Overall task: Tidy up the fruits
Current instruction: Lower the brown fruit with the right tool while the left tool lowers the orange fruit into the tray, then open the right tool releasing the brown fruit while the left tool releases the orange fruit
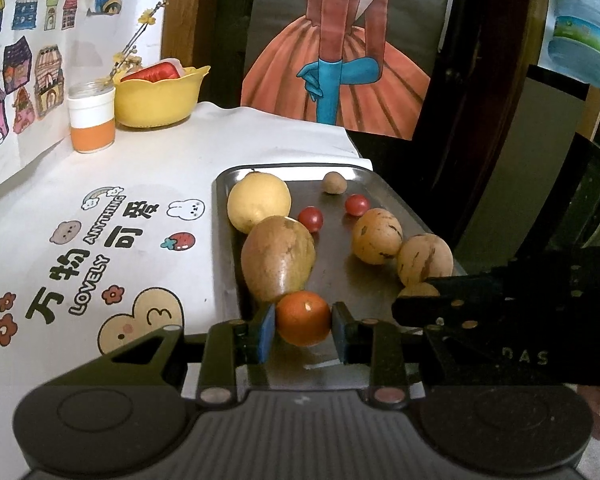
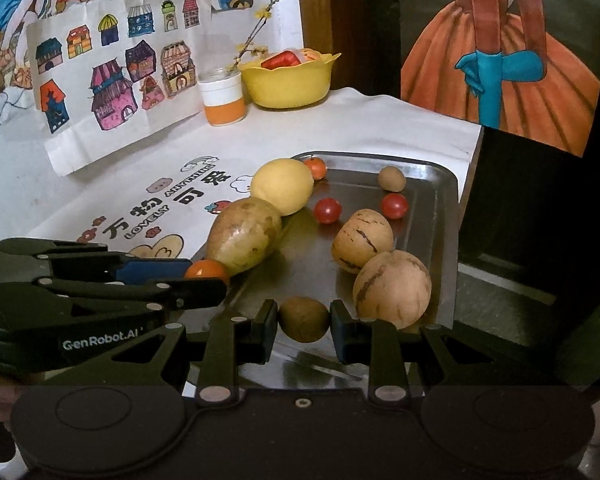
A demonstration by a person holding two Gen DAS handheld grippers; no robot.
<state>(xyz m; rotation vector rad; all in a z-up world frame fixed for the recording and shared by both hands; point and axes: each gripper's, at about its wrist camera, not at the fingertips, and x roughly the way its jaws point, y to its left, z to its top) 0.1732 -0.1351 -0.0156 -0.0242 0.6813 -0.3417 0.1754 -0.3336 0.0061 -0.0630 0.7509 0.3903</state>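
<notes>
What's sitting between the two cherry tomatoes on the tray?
Nothing: bare tray metal separates one cherry tomato from the other, clearest in the right wrist view.

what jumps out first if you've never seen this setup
A metal tray full of fruit at the table's edge. Each gripper clasps one piece at its near end: the left gripper an orange fruit, the right gripper a small brown fruit. A yellow bowl sits behind.
</notes>
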